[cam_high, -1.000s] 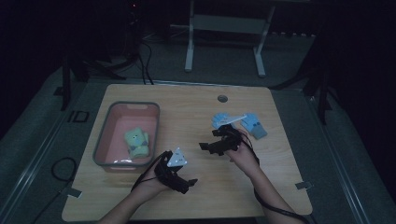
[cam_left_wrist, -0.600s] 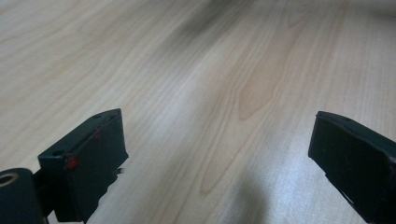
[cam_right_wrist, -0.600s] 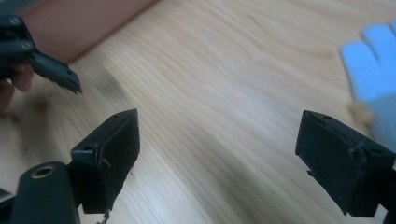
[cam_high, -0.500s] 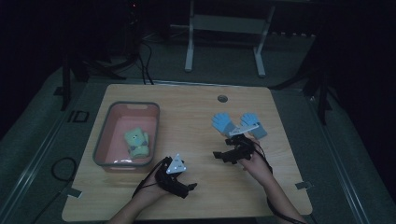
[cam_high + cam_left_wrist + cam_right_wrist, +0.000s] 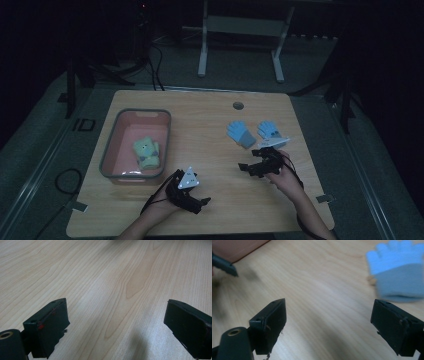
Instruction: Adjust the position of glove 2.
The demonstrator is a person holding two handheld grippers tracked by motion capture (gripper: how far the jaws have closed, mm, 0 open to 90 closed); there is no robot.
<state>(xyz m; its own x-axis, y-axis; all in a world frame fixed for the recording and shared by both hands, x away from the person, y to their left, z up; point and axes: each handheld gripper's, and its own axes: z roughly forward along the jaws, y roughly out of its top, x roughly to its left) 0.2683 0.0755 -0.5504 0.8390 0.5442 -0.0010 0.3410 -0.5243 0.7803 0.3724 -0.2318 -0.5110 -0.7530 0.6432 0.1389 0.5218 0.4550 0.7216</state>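
Nearest in, left gripper (image 5: 192,196) low over the bare wooden counter (image 5: 210,125), jaws spread wide, nothing between them. Right gripper (image 5: 256,165) a little farther up and across, jaws likewise wide and empty, hovering above bare wood just short of the gloves. Judged as the approach to a pickup: nothing grasped yet, right side closest to the work. In the right gripper view, nearer blue glove (image 5: 398,273) lay flat beyond the right-hand jaw, cuff toward the camera, blurred. Next move likely called for swinging the right jaws over that cuff, dropping to the wood and closing on the fabric edge, thin and floppy, so a low pinch needed. Counted: two blue gloves, the nearer (image 5: 240,133) and the second (image 5: 271,131) side by side, near but apart. Farther left, one pink bin (image 5: 112,150) with one green plush toy (image 5: 146,152) inside. One small round hole (image 5: 238,106) near the far edge.
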